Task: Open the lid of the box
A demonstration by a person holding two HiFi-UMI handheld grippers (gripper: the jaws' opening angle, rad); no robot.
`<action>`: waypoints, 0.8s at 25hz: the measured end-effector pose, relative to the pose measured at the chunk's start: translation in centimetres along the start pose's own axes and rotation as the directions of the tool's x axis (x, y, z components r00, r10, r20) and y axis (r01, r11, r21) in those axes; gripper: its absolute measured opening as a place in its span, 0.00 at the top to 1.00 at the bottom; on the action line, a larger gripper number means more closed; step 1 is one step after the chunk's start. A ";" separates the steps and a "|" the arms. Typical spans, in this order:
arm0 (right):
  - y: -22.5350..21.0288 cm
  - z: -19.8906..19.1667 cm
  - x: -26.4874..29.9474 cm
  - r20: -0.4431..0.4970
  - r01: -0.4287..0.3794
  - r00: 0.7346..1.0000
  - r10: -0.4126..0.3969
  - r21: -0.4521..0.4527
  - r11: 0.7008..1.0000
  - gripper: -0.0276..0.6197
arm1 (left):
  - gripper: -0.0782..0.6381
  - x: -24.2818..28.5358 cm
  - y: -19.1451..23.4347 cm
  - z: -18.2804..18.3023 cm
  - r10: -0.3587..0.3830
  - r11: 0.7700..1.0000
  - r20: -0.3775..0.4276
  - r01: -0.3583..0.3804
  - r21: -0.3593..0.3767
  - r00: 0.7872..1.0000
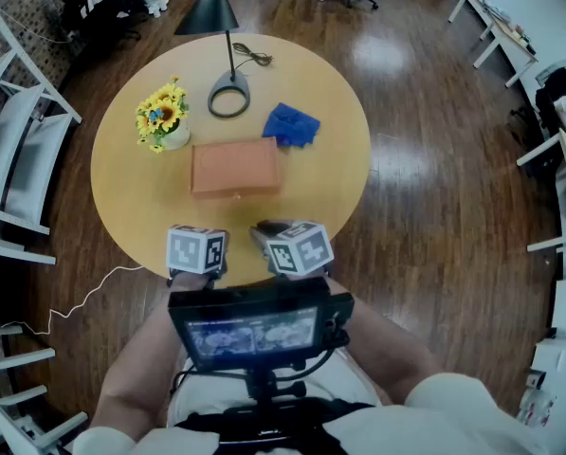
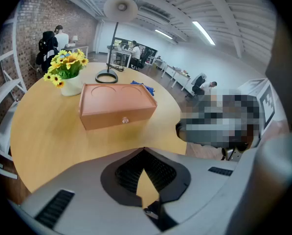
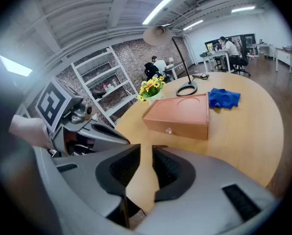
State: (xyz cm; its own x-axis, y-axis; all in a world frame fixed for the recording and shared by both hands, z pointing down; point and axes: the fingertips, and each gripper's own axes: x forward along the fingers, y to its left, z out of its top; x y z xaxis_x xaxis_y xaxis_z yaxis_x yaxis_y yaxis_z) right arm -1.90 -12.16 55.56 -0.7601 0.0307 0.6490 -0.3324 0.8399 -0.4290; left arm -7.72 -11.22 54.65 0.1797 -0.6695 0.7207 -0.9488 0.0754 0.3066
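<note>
A flat salmon-coloured box (image 1: 235, 166) lies near the middle of the round wooden table (image 1: 344, 183), its lid down. The box (image 2: 117, 105) has a small knob (image 2: 125, 120) on the front wall facing me, which also shows on the box (image 3: 177, 115) in the right gripper view. Both grippers hover at the table's near edge, short of the box and not touching it. My left gripper (image 1: 197, 246) (image 2: 144, 150) is shut, its tips meeting with nothing between them. My right gripper (image 1: 281, 240) (image 3: 146, 148) is shut too, with only a narrow slit showing and nothing in it.
A vase of yellow flowers (image 1: 164, 117) stands left of the box. Behind the box are a black desk lamp's ring base (image 1: 228, 95) and a crumpled blue cloth (image 1: 291, 124). White chairs (image 1: 17, 150) line the left side. A small screen (image 1: 254, 325) hangs at my chest.
</note>
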 end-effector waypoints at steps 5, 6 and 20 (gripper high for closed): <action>-0.1 2.2 2.3 -0.003 0.022 1.000 -0.022 0.009 1.000 0.80 | 0.89 1.4 4.0 1.8 -0.024 0.994 -0.026 0.027 0.107 0.999; -0.2 3.0 2.8 0.006 0.034 0.999 -0.034 0.018 0.999 0.80 | 0.89 1.6 4.8 2.5 -0.035 0.990 -0.031 0.038 0.136 0.999; -2.2 4.4 7.7 0.213 0.281 0.922 -0.322 0.201 0.938 0.60 | 0.63 6.6 7.9 12.8 -0.340 0.713 -0.095 0.323 0.622 0.935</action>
State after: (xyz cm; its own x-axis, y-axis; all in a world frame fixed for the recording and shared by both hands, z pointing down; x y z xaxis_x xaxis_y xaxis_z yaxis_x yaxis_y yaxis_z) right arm -9.51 -16.12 58.74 -0.7135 -0.3575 0.6026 -0.6376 0.6880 -0.3466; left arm -17.32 -24.44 53.85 0.5158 -0.5815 0.6292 -0.7802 -0.6222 0.0646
